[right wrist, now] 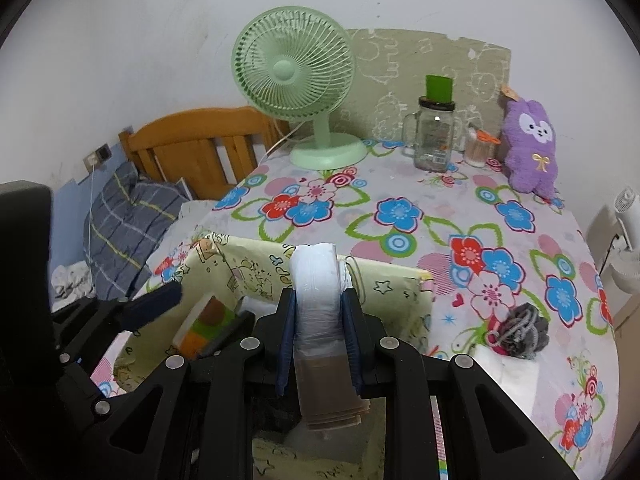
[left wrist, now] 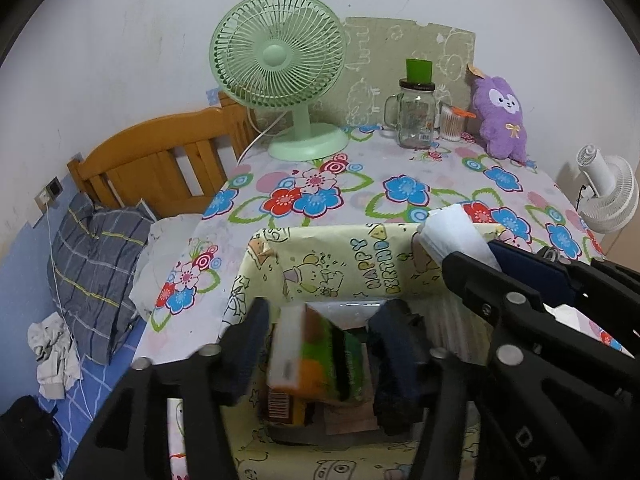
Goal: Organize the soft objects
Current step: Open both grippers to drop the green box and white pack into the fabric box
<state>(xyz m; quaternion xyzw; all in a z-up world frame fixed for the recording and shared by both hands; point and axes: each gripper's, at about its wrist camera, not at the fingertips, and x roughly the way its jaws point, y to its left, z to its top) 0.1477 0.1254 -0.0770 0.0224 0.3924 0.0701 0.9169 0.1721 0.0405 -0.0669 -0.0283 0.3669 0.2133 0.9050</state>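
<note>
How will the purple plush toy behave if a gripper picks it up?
The plush toy looks fluffy, so it probably squashes and flops. Likely light. It leans against the wall, so a push may topple it.

Off-white wall (left wrist: 120,32), scuffed; pale blue band along its base at left. Wooden headboard (left wrist: 160,160) against it, plaid pillow (left wrist: 96,264) on blue checked bedding (left wrist: 100,384) below. Table under floral cloth (right wrist: 400,216). Green desk fan (right wrist: 296,80) at the far edge, white fan (left wrist: 612,196) off the right side. Even, flat light.
</note>
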